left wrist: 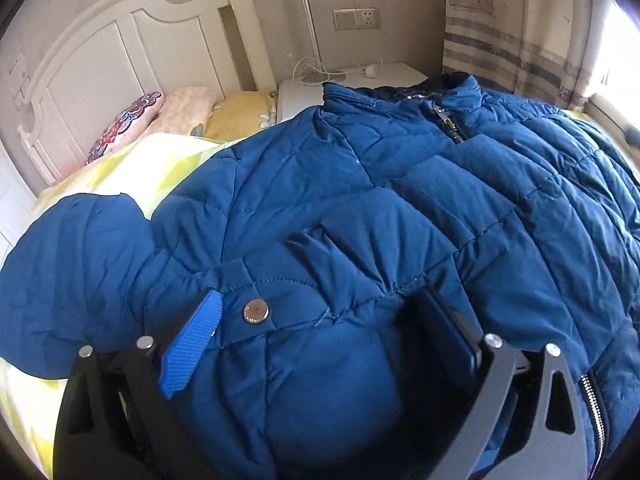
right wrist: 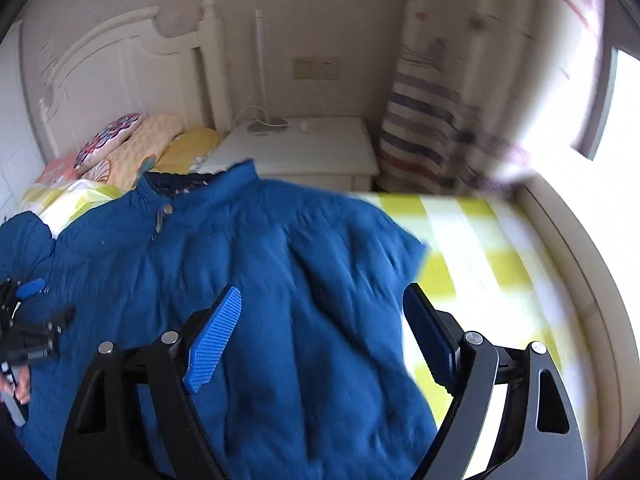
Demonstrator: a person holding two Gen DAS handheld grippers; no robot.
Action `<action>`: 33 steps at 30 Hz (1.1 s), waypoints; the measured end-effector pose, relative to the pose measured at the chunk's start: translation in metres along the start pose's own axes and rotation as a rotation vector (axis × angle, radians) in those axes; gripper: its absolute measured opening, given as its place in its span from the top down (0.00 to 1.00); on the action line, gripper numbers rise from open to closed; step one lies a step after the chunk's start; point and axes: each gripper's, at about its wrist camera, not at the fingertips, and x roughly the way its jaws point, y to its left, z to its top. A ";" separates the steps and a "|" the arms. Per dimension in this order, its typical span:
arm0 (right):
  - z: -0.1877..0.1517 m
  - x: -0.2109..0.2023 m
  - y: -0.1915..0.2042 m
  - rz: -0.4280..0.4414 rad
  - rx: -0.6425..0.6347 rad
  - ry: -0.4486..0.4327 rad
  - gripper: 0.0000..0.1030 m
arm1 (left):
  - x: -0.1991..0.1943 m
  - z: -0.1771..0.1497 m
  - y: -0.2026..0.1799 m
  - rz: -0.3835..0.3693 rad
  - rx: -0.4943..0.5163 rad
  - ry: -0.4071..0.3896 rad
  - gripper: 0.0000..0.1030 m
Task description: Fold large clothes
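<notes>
A blue quilted puffer jacket (left wrist: 360, 220) lies front-up on the bed, collar and zip toward the nightstand. My left gripper (left wrist: 320, 304) is open, its blue-padded fingers (left wrist: 192, 344) straddling the lower front of the jacket beside a silver snap button (left wrist: 256, 312); nothing is pinched. One sleeve (left wrist: 72, 272) lies out to the left. In the right wrist view the jacket (right wrist: 248, 280) fills the middle. My right gripper (right wrist: 324, 304) is open above its right side near the hem edge. The left gripper (right wrist: 24, 320) shows at the far left, over the jacket.
The bed has a yellow-green checked sheet (right wrist: 480, 248) with bare room to the right. Pillows (left wrist: 160, 120) lie by the white headboard (left wrist: 100, 64). A white nightstand (right wrist: 304, 148) with a lamp stands behind the collar. A striped curtain (right wrist: 432, 128) hangs at the right.
</notes>
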 end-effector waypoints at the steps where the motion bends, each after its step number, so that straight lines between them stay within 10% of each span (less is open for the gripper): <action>1: 0.005 0.017 0.005 -0.009 -0.030 0.030 0.25 | 0.000 0.000 0.001 0.000 -0.002 0.001 0.04; 4: 0.003 0.076 0.003 -0.018 -0.033 0.205 0.25 | 0.004 0.007 -0.003 0.000 -0.007 0.004 0.04; 12: 0.028 0.055 -0.029 -0.030 0.129 0.077 0.24 | 0.006 0.008 -0.004 0.015 -0.009 0.011 0.02; 19: 0.019 0.096 -0.048 -0.069 0.219 0.238 0.10 | 0.005 0.007 -0.004 0.016 -0.009 0.011 0.02; 24: 0.015 0.043 -0.004 -0.077 0.169 0.079 0.10 | 0.005 0.008 -0.004 0.015 -0.011 0.011 0.02; 33: -0.030 0.050 0.066 -0.115 0.017 0.106 0.05 | 0.006 0.008 -0.006 0.016 -0.011 0.010 0.02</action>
